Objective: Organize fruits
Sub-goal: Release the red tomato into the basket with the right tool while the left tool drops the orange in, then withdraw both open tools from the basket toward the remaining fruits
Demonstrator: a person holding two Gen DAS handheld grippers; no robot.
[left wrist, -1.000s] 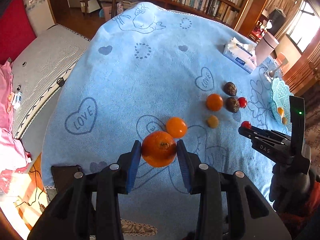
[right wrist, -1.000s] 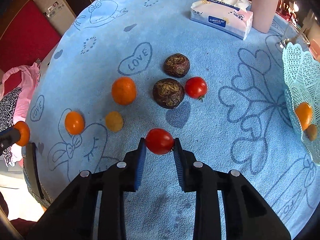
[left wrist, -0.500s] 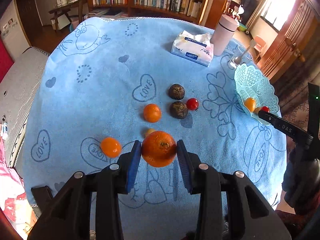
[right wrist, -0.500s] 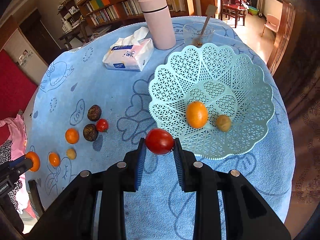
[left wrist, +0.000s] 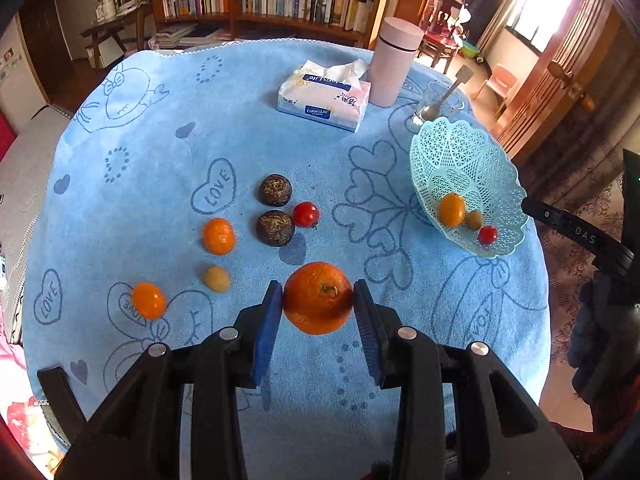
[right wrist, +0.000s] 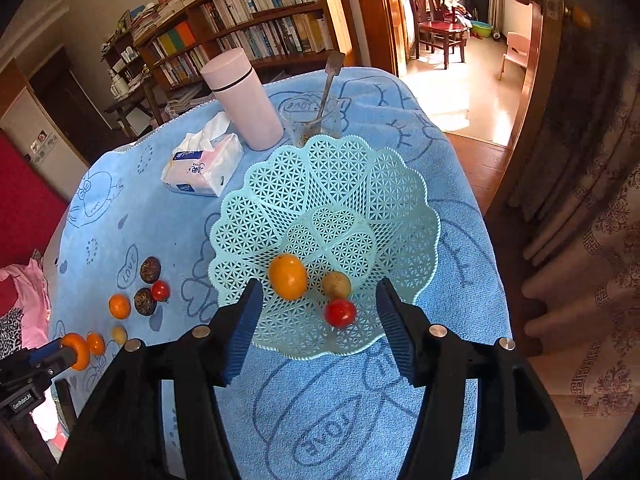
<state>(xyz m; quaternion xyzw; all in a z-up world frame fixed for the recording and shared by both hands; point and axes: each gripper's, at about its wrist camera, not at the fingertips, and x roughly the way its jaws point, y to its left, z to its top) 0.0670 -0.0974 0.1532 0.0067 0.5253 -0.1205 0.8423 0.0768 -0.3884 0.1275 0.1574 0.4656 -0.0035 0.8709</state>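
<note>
The small red tomato [right wrist: 340, 312] now lies in the pale-blue lattice plastic basket [right wrist: 340, 184] — right hand-held gripper [right wrist: 318, 316] spread wide; left hand-held gripper [left wrist: 318, 308] pinching a large round orange [left wrist: 318, 298].

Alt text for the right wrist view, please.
The right gripper hangs open over a mint lattice basket holding an orange fruit, a small tan fruit and a red tomato.
</note>
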